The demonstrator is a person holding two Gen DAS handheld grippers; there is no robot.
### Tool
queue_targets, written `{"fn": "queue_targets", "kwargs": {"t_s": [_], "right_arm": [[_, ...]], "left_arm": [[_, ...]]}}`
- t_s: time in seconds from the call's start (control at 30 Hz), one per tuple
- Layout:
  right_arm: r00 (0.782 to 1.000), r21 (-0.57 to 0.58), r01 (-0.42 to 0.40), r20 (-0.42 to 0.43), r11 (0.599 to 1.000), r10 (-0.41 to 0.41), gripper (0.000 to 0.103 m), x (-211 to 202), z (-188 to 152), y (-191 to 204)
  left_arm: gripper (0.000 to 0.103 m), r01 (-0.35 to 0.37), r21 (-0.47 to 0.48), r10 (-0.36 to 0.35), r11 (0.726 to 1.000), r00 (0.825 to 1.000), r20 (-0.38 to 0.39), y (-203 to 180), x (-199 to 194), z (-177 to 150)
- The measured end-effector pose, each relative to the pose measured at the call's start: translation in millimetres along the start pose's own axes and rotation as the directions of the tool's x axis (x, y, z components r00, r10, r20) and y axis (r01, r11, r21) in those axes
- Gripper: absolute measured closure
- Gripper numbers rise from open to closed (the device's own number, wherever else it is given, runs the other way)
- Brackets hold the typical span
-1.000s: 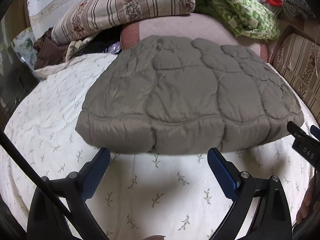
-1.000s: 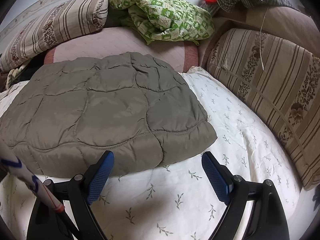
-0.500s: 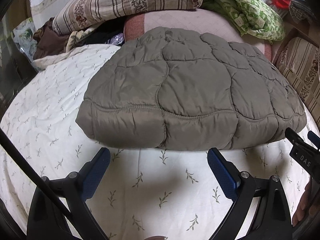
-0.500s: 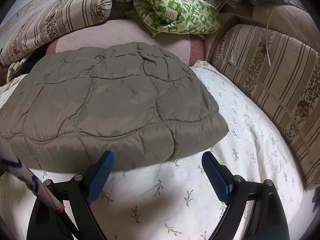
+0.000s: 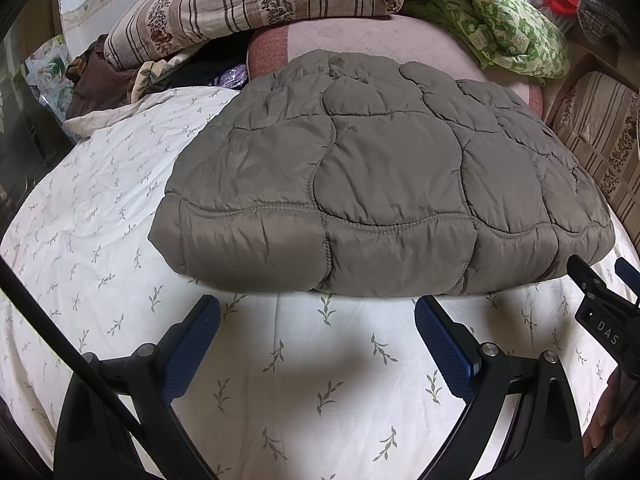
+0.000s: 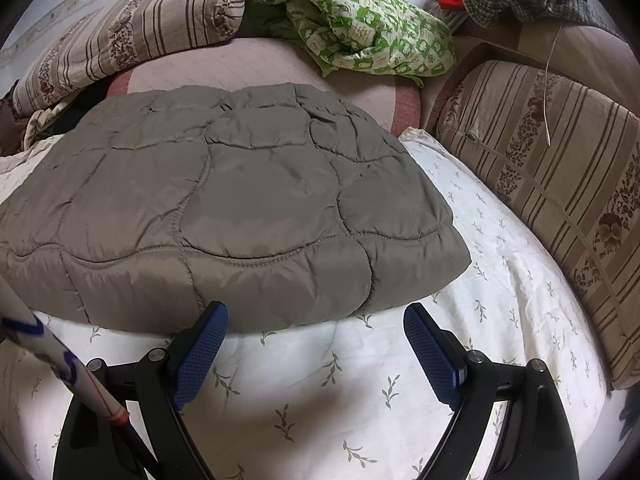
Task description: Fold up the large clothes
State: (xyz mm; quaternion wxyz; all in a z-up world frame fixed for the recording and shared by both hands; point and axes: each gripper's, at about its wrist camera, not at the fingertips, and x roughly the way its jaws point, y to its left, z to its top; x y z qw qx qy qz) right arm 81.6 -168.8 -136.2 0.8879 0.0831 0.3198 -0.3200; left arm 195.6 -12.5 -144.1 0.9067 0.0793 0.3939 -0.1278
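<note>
A grey-brown quilted garment (image 5: pixel 384 184) lies folded into a thick rectangle on the white leaf-print bed sheet (image 5: pixel 304 368). In the left wrist view my left gripper (image 5: pixel 318 330) hovers just short of its near edge, blue pads wide apart with only sheet between them. The right wrist view shows the same folded garment (image 6: pixel 240 208) from its right end. My right gripper (image 6: pixel 316 330) is open too, its left pad at the garment's near edge, nothing held. The right gripper's tip (image 5: pixel 600 308) shows at the right edge of the left wrist view.
Striped floral pillows (image 5: pixel 256 8) and a green patterned blanket (image 6: pixel 360 28) are piled at the back. A pink cushion (image 5: pixel 360 40) lies behind the garment. A long striped cushion (image 6: pixel 560 184) lines the right side. Dark clothes (image 5: pixel 104 80) are heaped at the back left.
Both views have tipped slightly, so the folded garment sits a little lower and nearer in frame. Both grippers stay open and the garment lies unmoved.
</note>
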Motion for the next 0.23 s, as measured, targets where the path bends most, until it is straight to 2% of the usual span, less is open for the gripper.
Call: {"fn": "queue_targets", "kwargs": {"t_s": [0.23], "right_arm": [[1.0,-0.02,-0.007,0.008,1.0,0.008,0.01,-1.5,0.5,4.6]], "left_arm": [[0.006,-0.025,0.015,0.024,1.0,0.999,0.033,-2.1,-4.7,-0.6]]}}
